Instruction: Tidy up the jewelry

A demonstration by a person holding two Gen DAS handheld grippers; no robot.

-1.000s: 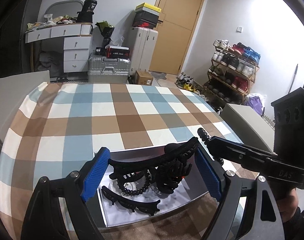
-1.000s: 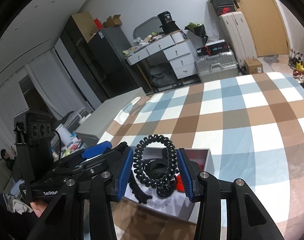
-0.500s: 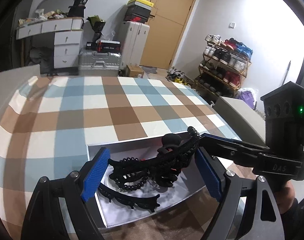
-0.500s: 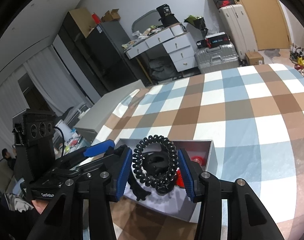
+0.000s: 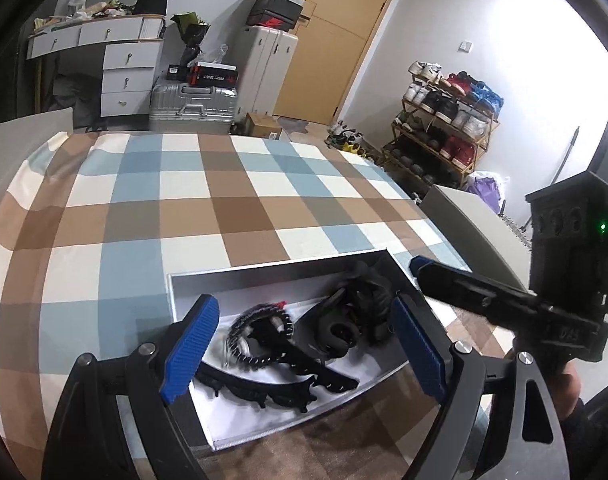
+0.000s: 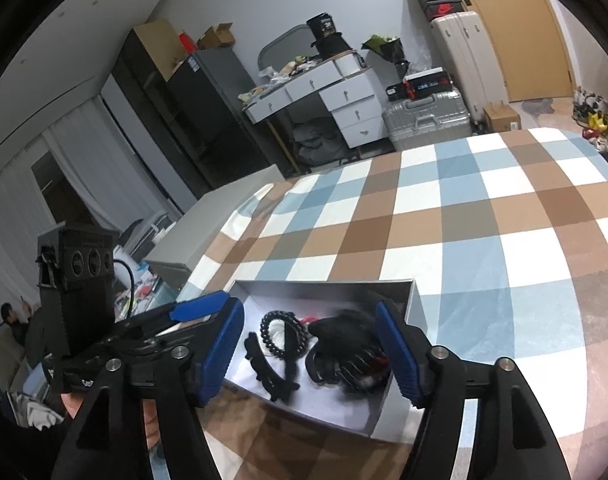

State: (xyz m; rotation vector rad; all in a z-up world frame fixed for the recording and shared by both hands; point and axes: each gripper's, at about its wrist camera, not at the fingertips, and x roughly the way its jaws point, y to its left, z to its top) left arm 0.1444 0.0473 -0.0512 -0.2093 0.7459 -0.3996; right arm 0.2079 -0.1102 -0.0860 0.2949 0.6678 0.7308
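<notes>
My right gripper point(image 6: 309, 350) opening, black spiral hair tie point(image 6: 284, 334) released into shallow white box point(image 6: 323, 282), my left gripper point(image 5: 304, 346) apart, empty.

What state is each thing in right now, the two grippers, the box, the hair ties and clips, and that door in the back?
left gripper: open, nothing between its pads.
right gripper: jaws opening, nothing between them.
white box: open-topped, resting on the checked tablecloth.
coiled hair tie: lying loose in the box.
long black hair clip: lying flat in the box.
black pile of hair clips: heaped in the box.
door: shut.
</notes>
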